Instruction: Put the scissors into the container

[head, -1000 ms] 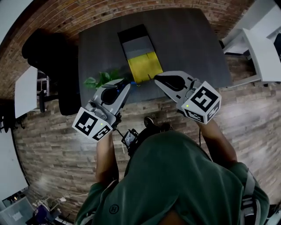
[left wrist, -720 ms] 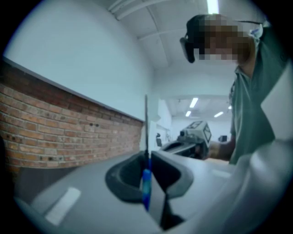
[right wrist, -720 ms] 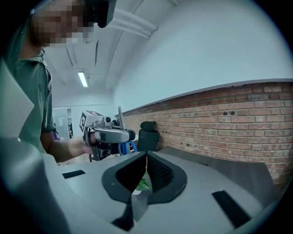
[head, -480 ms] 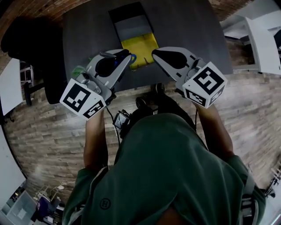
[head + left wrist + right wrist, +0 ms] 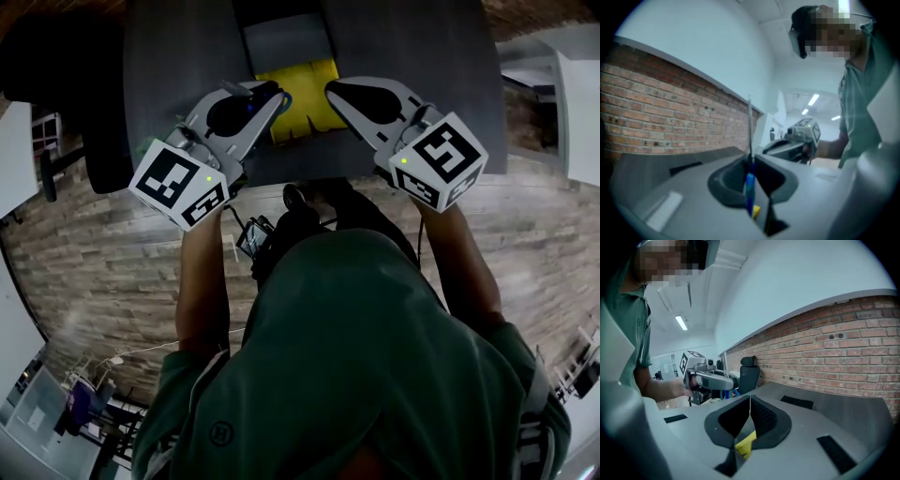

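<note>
Since a second ago both claws have pushed forward from over the floor [image 5: 94, 253] to the table's [image 5: 178, 56] near edge, flanking the yellow end of the container [image 5: 314, 80]. The left claw [image 5: 275, 91] is clamped on the scissors [image 5: 749, 187], blue handle low and blade standing upright between its jaws. The right claw [image 5: 750, 398] is closed on nothing, and a brick wall [image 5: 834, 362] stands beyond the dark grey table.

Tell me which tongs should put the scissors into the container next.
Left. The left tongs are shut on the scissors, blade up, blue handle between them, at the near end of the container. The right tongs, just as close, are shut with nothing in them.
</note>
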Action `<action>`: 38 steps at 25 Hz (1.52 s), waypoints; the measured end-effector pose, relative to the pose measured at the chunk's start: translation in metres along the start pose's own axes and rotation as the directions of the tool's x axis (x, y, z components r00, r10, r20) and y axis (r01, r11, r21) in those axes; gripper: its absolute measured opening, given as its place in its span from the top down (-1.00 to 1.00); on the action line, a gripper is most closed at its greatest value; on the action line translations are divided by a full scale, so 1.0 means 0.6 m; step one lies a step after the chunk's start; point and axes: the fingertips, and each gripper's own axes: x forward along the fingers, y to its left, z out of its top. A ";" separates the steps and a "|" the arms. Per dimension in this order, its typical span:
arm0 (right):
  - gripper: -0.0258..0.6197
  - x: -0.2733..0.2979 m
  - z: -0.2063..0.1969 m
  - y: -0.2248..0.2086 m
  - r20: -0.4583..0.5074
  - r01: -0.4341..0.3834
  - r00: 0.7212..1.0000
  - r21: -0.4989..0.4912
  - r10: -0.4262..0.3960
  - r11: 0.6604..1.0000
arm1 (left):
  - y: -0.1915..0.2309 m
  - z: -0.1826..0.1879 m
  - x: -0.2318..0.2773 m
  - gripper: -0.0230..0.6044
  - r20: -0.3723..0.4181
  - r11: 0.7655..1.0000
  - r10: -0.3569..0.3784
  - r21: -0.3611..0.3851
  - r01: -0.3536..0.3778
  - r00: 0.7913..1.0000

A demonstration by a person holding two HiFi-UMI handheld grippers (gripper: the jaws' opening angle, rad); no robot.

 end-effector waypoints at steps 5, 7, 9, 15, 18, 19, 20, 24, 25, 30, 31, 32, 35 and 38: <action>0.90 0.028 -0.025 -0.051 -0.028 -0.025 0.999 0.010 0.025 1.000 | 0.037 -0.031 0.046 0.81 -0.034 0.998 0.032 -0.046 -0.034 0.999; 0.90 0.037 -0.037 -0.067 -0.042 -0.041 0.998 0.013 0.041 0.999 | 0.049 -0.048 0.065 0.81 -0.054 0.997 0.042 -0.056 -0.045 0.998; 0.90 0.047 -0.049 -0.079 -0.057 -0.056 0.997 0.015 0.056 0.998 | 0.059 -0.067 0.081 0.81 -0.077 0.996 0.050 -0.066 -0.055 0.996; 0.90 0.081 -0.080 -0.101 -0.095 -0.090 0.991 0.033 0.093 0.995 | 0.094 -0.125 0.104 0.81 -0.126 0.988 0.064 -0.129 -0.080 0.990; 0.90 0.095 -0.102 -0.113 -0.118 -0.105 0.987 0.048 0.110 0.993 | 0.110 -0.155 0.119 0.81 -0.152 0.984 0.064 -0.154 -0.088 0.986; 0.90 0.096 -0.110 -0.117 -0.124 -0.109 0.986 0.052 0.114 0.993 | 0.113 -0.164 0.125 0.81 -0.161 0.983 0.065 -0.158 -0.091 0.985; 0.90 0.096 -0.117 -0.120 -0.130 -0.112 0.985 0.056 0.118 0.992 | 0.114 -0.172 0.131 0.81 -0.169 0.982 0.067 -0.163 -0.094 0.983; 0.90 0.111 -0.134 -0.123 -0.151 -0.121 0.980 0.072 0.130 0.990 | 0.132 -0.204 0.139 0.81 -0.193 0.975 0.065 -0.198 -0.103 0.979; 0.90 0.116 -0.138 -0.123 -0.155 -0.122 0.979 0.075 0.132 0.990 | 0.137 -0.212 0.140 0.81 -0.199 0.973 0.063 -0.207 -0.105 0.978; 0.90 0.133 -0.153 -0.129 -0.174 -0.121 0.975 0.091 0.136 0.988 | 0.155 -0.254 0.148 0.81 -0.248 0.965 0.041 -0.240 -0.102 0.968; 0.90 0.135 -0.155 -0.131 -0.177 -0.120 0.975 0.094 0.136 0.988 | 0.157 -0.262 0.150 0.81 -0.259 0.964 0.034 -0.246 -0.100 0.965; 0.90 0.136 -0.157 -0.132 -0.179 -0.119 0.975 0.097 0.135 0.988 | 0.157 -0.270 0.153 0.81 -0.268 0.962 0.028 -0.255 -0.099 0.963; 0.90 0.139 -0.162 -0.130 -0.185 -0.118 0.973 0.107 0.136 0.987 | 0.153 -0.299 0.153 0.81 -0.306 0.953 -0.006 -0.289 -0.088 0.952; 0.90 0.148 -0.168 -0.126 -0.191 -0.119 0.972 0.115 0.139 0.986 | 0.150 -0.334 0.153 0.81 -0.364 0.946 -0.049 -0.315 -0.073 0.930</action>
